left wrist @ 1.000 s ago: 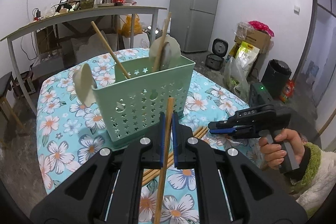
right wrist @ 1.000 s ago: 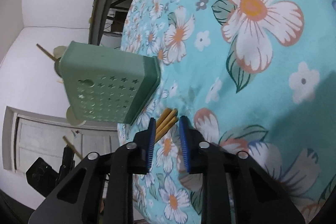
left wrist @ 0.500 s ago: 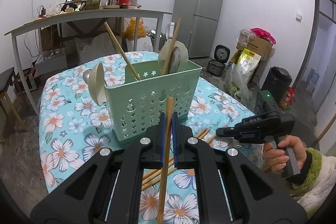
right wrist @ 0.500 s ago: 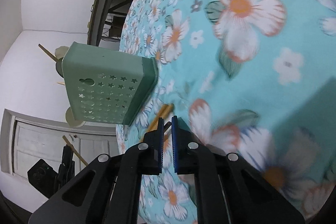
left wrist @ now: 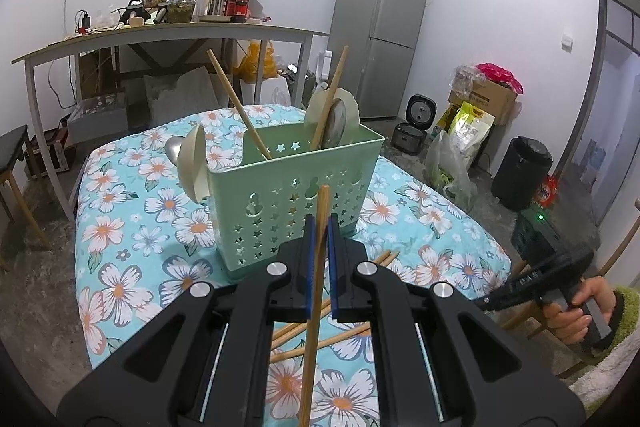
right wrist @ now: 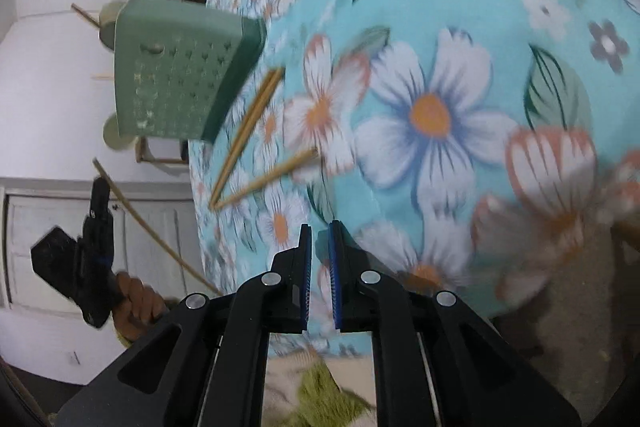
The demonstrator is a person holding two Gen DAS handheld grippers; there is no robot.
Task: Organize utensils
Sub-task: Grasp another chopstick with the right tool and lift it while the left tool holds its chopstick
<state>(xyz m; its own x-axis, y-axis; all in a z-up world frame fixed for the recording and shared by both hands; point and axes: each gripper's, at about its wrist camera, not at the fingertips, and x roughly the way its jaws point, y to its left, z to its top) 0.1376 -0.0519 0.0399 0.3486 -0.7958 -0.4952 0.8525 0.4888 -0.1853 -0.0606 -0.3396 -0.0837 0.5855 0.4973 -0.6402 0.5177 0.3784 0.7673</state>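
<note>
A wooden chopstick [left wrist: 316,287] stands pinched between the pads of my left gripper [left wrist: 319,223], in front of the green star-holed basket [left wrist: 296,187]. The basket holds two chopsticks [left wrist: 236,103] and pale spoons [left wrist: 196,163]. Several loose chopsticks [left wrist: 320,343] lie on the floral cloth below my left gripper. My right gripper [right wrist: 319,227] hovers over the cloth, back from the loose chopsticks [right wrist: 248,123]. Its jaws are opening, a narrow gap apart, with nothing between them. The right wrist view also shows the basket [right wrist: 176,67] and the left gripper [right wrist: 98,187].
The table with the floral cloth [left wrist: 132,227] ends near a hand and a green sleeve [left wrist: 600,311]. Behind it stand a cluttered grey bench [left wrist: 160,35], a fridge [left wrist: 380,27], bags, boxes and a black bin [left wrist: 524,171].
My right gripper pulled back from the loose chopsticks, shut with nothing in it, then parted slightly. My left gripper kept hold of its chopstick and barely moved.
</note>
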